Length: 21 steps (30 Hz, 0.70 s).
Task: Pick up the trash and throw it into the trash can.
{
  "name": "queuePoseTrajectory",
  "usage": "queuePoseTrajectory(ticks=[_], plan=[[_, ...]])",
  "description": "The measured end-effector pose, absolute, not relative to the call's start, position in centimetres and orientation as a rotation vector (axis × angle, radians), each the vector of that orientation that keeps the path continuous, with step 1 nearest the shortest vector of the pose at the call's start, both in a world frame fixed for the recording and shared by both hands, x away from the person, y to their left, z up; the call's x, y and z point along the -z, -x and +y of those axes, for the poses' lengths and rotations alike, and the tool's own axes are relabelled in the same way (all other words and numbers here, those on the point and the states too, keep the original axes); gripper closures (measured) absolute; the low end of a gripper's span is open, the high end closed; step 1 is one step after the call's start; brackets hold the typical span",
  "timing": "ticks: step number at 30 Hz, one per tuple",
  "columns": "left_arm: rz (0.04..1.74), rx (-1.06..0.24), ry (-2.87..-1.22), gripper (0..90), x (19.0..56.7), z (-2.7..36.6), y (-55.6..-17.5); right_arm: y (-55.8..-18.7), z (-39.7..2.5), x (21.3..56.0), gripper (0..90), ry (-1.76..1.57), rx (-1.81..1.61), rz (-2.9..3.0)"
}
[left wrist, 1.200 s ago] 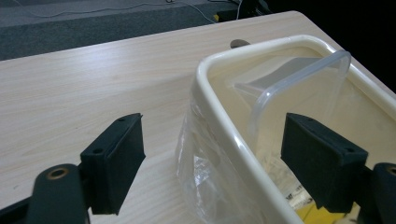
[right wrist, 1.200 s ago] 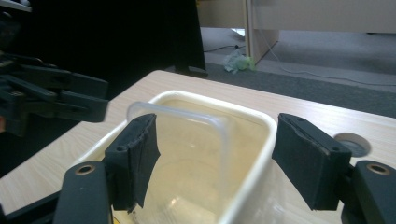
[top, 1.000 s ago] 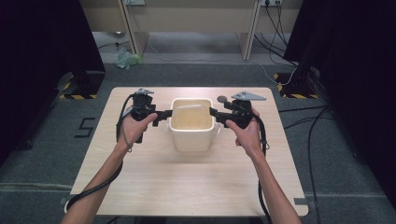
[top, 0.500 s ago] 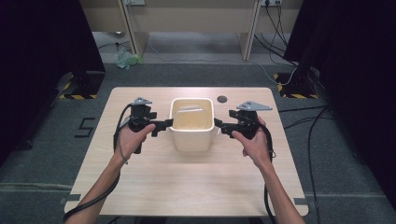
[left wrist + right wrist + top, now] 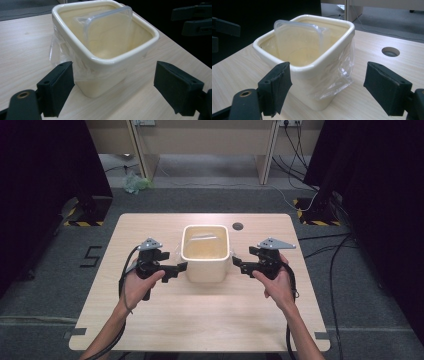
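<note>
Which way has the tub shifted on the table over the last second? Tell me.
Yes. The tub has slid toward the person, opening a wider gap from the round hole in the table.

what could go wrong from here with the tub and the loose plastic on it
1. Clear plastic film hangs down the outside of the cream tub. Open jaws closing there might pinch only film and slip.
2. A clear lid leans loose inside the tub; tilting it could make the lid slide or tip out.
3. The left gripper and right gripper sit on opposite sides; an uneven squeeze may skid the tub across the table.
</note>
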State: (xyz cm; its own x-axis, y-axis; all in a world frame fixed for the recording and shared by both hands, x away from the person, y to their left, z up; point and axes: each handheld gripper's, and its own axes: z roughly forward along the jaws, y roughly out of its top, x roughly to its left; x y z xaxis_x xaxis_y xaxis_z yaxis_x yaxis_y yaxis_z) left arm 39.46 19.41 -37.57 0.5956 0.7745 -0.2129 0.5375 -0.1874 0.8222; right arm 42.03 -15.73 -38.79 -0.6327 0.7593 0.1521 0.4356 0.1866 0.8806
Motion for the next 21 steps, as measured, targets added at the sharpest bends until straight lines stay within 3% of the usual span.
queuePoseTrajectory(ticks=[21], plan=[[1.031,-0.273,-1.873,15.7,43.0,17.7,-36.1,-38.7,-16.5,41.7,20.4,-1.085,-1.369,2.2]])
